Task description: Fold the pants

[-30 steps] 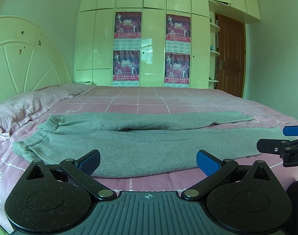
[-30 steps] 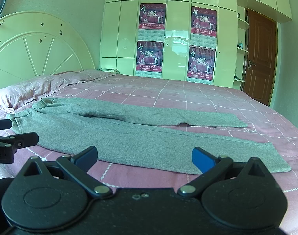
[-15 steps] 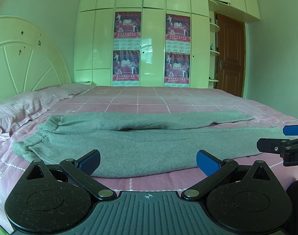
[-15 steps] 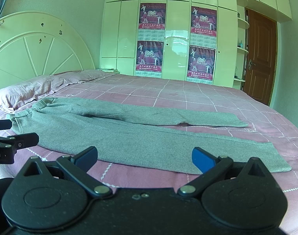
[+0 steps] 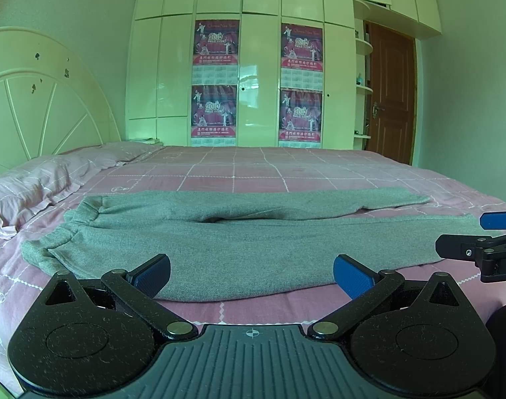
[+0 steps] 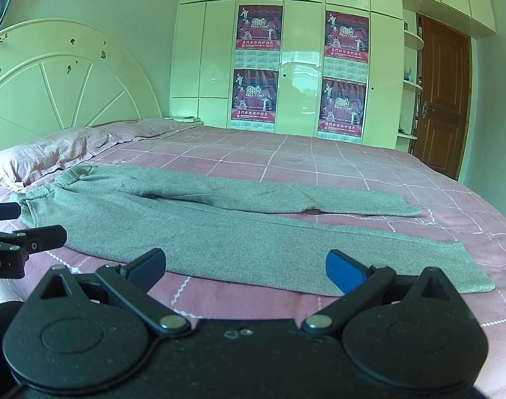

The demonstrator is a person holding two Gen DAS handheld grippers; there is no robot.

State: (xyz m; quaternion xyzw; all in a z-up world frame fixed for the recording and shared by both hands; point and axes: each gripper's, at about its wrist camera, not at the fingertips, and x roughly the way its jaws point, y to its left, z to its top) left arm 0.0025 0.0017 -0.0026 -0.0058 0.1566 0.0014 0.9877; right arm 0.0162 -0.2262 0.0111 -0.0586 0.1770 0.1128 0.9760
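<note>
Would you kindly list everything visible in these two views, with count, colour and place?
sweatpants: one, grey, spread flat across the near part of the bed, waistband toward the pillows
bed sheet: one, pink with white grid lines
pillows: two, pink, at the headboard end
headboard: one, cream, arched, far left
wardrobe: one, cream, back wall
calendar posters: four, red, on the wardrobe doors
door: one, brown wood, far right
corner shelves: cream, beside the door
left gripper: black, blue pads, jaws open above the near edge
right gripper: same, jaws open
</note>
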